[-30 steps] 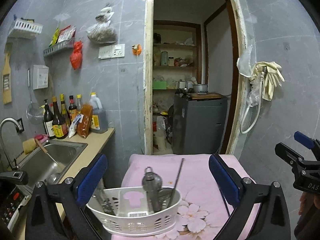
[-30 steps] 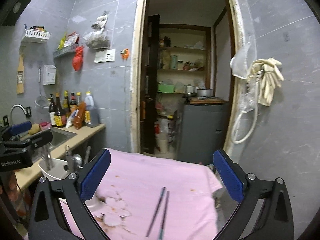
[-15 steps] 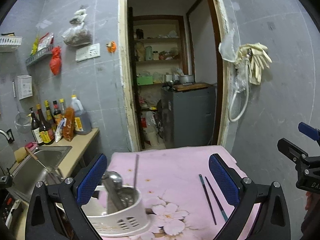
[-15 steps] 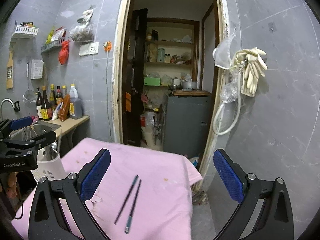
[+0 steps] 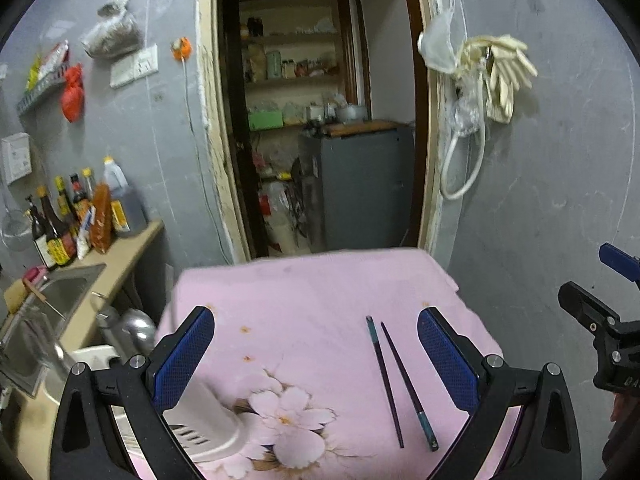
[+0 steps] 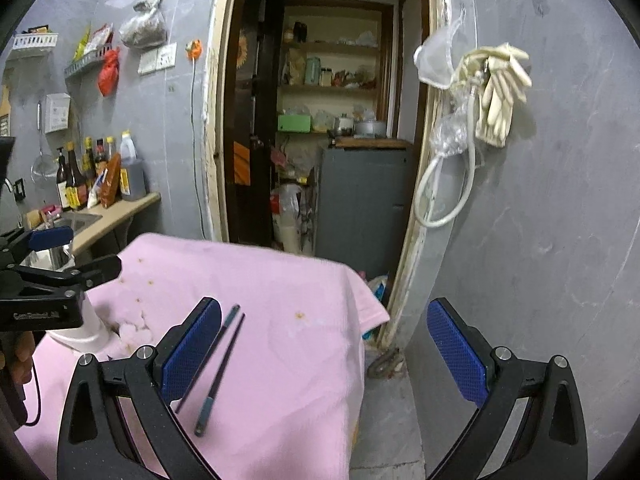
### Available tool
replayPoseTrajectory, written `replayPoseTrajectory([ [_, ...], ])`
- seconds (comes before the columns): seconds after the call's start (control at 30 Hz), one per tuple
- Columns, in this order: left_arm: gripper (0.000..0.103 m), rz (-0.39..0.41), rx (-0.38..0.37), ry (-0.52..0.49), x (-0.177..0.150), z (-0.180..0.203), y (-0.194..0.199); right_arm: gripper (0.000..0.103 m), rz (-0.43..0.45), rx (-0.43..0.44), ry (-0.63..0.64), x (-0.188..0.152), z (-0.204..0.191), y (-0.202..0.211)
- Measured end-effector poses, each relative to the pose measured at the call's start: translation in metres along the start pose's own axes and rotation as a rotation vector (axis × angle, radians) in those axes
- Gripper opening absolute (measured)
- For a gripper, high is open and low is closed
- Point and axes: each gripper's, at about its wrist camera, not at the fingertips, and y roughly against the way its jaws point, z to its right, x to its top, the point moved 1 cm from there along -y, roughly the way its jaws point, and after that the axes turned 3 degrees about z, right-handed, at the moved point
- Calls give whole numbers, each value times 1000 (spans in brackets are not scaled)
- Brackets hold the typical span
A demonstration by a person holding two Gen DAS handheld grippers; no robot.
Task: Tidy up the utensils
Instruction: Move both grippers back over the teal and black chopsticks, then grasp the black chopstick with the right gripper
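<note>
A pair of dark chopsticks (image 5: 400, 384) lies on the pink flowered tablecloth (image 5: 312, 312); it also shows in the right wrist view (image 6: 218, 364), just right of my right gripper's left finger. A white utensil basket (image 5: 200, 428) holding a metal ladle (image 5: 132, 328) stands at the table's left edge, behind my left gripper's left finger. My left gripper (image 5: 316, 360) is open and empty above the cloth, the chopsticks between its fingers. My right gripper (image 6: 324, 352) is open and empty over the table's right edge.
A counter with a steel sink (image 5: 52, 304) and sauce bottles (image 5: 76, 216) lies to the left. An open doorway (image 5: 320, 120) with a grey cabinet (image 5: 360, 184) is behind the table. Gloves and a hose (image 6: 480, 112) hang on the right wall.
Both grippers have swung right. The basket slid to the left edge of the left view and the chopsticks came between the left gripper's fingers. Both stay open.
</note>
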Motion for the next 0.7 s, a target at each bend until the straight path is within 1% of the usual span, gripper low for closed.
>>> replayPoseTrajectory([
  [0.13, 102, -97, 1, -28, -9, 14, -34, 101, -52, 15, 16, -20, -2, -18],
  [0.37, 102, -238, -48, -49, -30, 24, -87, 101, -159, 72, 0, -55, -12, -46],
  [0.53, 102, -309, -80, -48, -44, 20, -114, 101, -230, 124, 16, -76, -28, -66],
  [0.7, 102, -360, -117, -8, -50, 9, -135, 101, -284, 196, 68, -85, -47, -86],
])
